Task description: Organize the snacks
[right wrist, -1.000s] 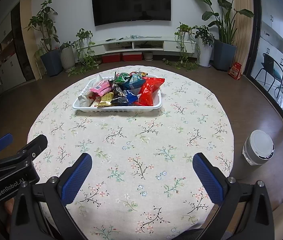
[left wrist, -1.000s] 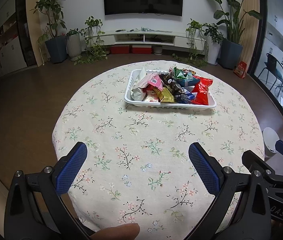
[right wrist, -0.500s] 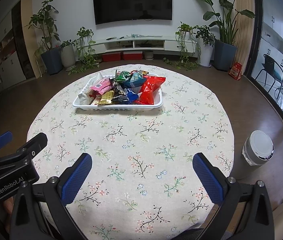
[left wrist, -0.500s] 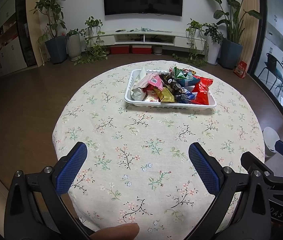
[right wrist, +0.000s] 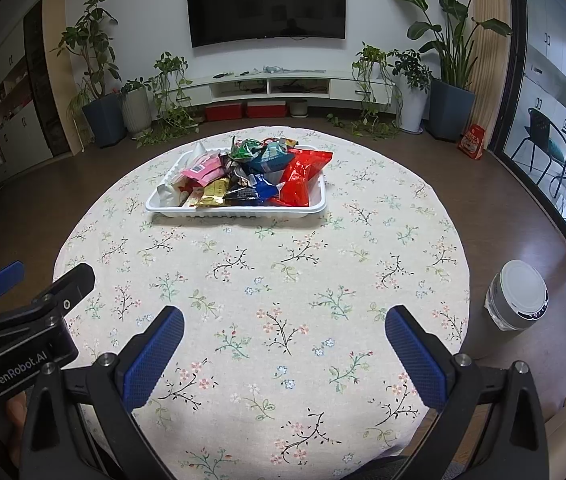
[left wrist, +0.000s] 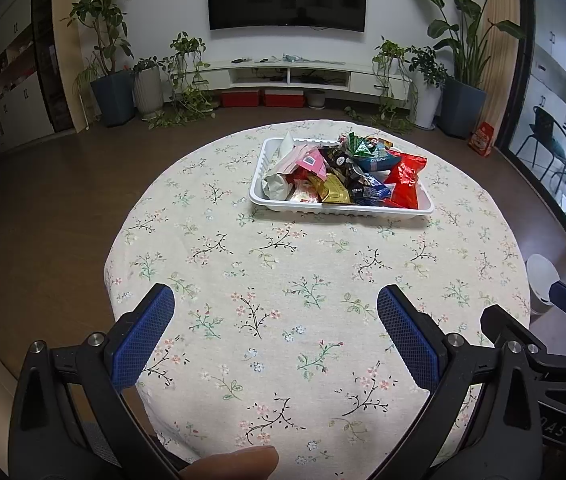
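Left wrist view: the left gripper (left wrist: pixel 275 336) gapes wide, holding nothing, over the table (left wrist: pixel 323 280); the tray (left wrist: pixel 339 209) of snacks (left wrist: pixel 347 176) sits at one o'clock.

Right wrist view: the right gripper (right wrist: pixel 285 354) gapes wide, empty; the tray (right wrist: pixel 239 211) lies at eleven o'clock.

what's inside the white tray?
The white tray holds a heap of snack packets: a red bag at its right, a pink packet, a gold one and blue ones. Whatever lies beneath the heap, and the tray floor, is covered.
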